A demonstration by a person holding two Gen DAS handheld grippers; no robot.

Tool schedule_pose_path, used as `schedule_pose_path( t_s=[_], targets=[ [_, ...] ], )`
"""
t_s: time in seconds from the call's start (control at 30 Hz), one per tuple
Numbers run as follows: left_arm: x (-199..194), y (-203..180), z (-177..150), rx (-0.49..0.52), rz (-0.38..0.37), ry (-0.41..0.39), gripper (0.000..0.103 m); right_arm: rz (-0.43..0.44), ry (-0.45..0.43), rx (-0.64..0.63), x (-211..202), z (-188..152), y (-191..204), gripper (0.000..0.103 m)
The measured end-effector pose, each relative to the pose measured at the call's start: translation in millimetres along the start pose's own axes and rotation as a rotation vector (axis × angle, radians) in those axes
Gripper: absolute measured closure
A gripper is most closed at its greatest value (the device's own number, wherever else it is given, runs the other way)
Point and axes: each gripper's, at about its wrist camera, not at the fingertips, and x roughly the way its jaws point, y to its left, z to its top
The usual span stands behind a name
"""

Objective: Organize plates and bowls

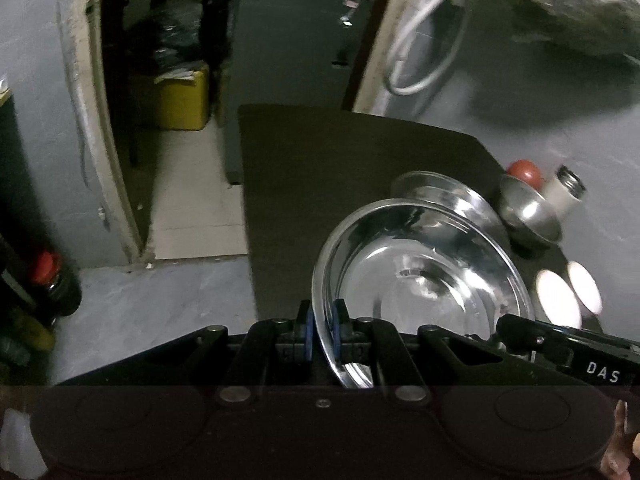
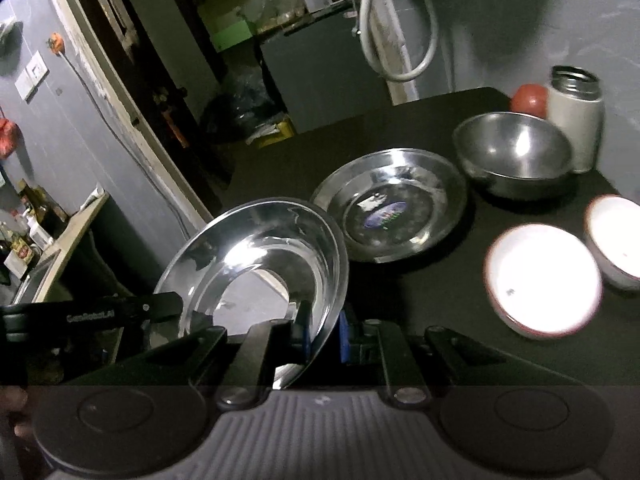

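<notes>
A shiny steel plate (image 1: pixel 424 272) (image 2: pixel 256 248) hangs tilted over the black table (image 1: pixel 320 168), held at opposite rims. My left gripper (image 1: pixel 322 316) is shut on its left rim. My right gripper (image 2: pixel 324 320) is shut on the right rim. Behind it a second steel plate (image 2: pixel 390 204) (image 1: pixel 440 188) with a sticker lies flat on the table. A steel bowl (image 2: pixel 514 154) (image 1: pixel 528 208) stands further back. Two white bowls (image 2: pixel 544 280) (image 2: pixel 616 236) sit to the right, near the table's front.
A white flask (image 2: pixel 574 116) and a tomato (image 2: pixel 530 98) stand at the table's back corner by the wall. A grey hose (image 2: pixel 396 20) hangs behind. Left of the table edge is open floor, a doorway and a yellow box (image 1: pixel 184 96).
</notes>
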Motion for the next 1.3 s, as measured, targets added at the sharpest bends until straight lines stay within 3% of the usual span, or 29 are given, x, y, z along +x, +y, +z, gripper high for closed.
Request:
schedule_pose_path(
  t_s=[0.33,0.6,1.3],
  targets=[
    [-14.2,-48.7,-23.1,0.153,-0.097,0.051,0.093,-0.073,0.013,0.067,-59.1,-32.6,-21.4,0.087],
    [-19.7,-73.3,-45.2,0.294,-0.124,0.101,0.092,-0.103,0.063,0.100,-84.7,-61.0,-33.7,0.086],
    [-10.7,-89.5,-61.6,0.445,-0.051,0.220,0.087,-0.124,0.216,0.033,-76.9,-72.7,-27.8,0.083]
  ],
)
